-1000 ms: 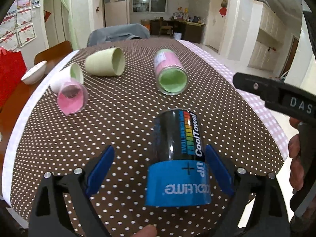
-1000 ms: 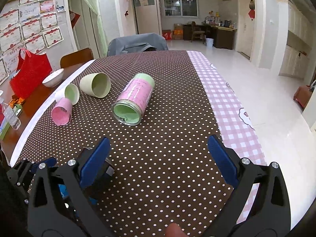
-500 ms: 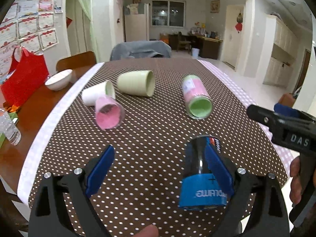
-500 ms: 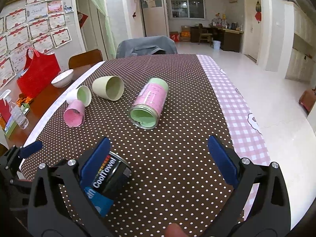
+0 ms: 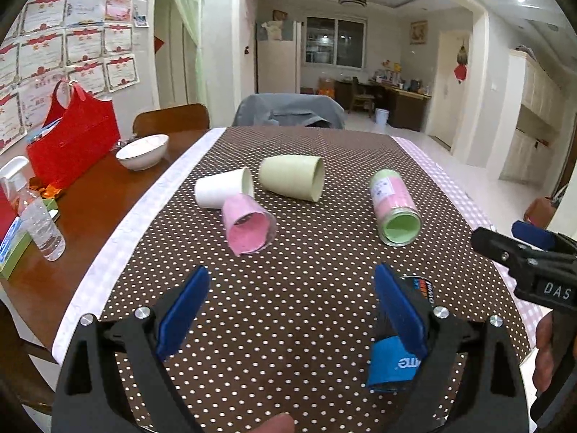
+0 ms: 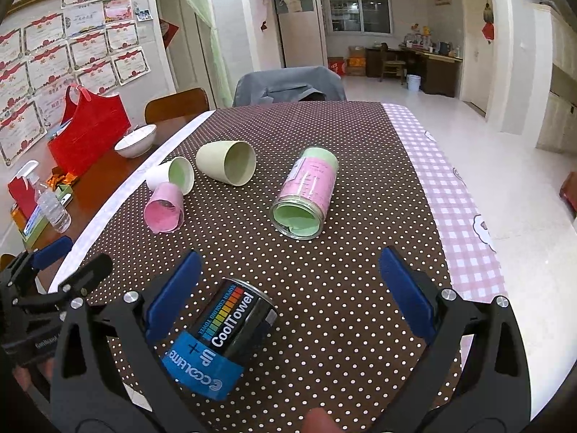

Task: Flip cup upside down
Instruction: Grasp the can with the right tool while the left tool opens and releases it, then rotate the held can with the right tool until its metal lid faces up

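Several cups lie on their sides on the dotted brown tablecloth (image 5: 288, 306). A black and blue "CoolTowel" can (image 6: 220, 339) stands upright near the front edge, blue band at the bottom; in the left wrist view (image 5: 396, 357) it is partly hidden behind my right finger. Further back lie a pink cup (image 5: 247, 229), a white cup (image 5: 221, 191), a pale green cup (image 5: 292, 182) and a pink-green jar (image 5: 395, 211). My left gripper (image 5: 292, 310) is open and empty, left of the can. My right gripper (image 6: 288, 296) is open and empty, with the can by its left finger.
A white bowl (image 5: 142, 151), a red bag (image 5: 72, 140) and a spray bottle (image 5: 36, 213) sit on the wooden table at the left. A grey-covered chair (image 5: 288, 110) stands at the far end. The checked cloth edge (image 6: 458, 195) runs along the right.
My left gripper has drawn back and to the left from around the can, which now stands free. My right gripper has shifted so the can sits by its left finger.
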A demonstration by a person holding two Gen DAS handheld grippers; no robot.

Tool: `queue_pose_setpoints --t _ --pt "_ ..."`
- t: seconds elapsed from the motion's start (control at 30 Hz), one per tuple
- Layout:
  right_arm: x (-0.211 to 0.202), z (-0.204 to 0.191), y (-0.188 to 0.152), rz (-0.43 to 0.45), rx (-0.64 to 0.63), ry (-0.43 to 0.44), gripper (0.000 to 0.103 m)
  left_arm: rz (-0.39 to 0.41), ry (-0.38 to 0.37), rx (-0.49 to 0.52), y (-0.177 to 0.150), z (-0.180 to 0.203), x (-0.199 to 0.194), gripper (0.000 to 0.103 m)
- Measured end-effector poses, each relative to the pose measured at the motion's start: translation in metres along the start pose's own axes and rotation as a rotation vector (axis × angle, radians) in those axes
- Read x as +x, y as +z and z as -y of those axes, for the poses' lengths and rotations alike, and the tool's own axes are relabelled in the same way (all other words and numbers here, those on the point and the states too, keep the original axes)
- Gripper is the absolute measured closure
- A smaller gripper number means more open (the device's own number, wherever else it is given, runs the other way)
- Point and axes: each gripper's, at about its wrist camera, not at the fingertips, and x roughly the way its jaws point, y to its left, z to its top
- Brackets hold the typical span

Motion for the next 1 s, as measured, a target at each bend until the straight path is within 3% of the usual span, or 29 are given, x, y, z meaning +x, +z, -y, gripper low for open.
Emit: queue_pose_setpoints --t 0.53,0.77,1.0 --pt "0.002 -0.025 -0.001 -0.031 -0.048 0.036 0.006 0.027 0.030 -0.046 -0.001 -0.024 -0.008 0.012" --pt "0.020 -0.028 -0.009 -0.135 -0.015 0.081 0.006 0.025 0.043 -0.056 -0.004 -0.032 -0.006 0.012" --pt "0.053 -0.026 -0.021 -0.330 0.115 0.170 0.006 0.016 0.048 -0.062 -0.011 -0.040 -0.002 0.012"
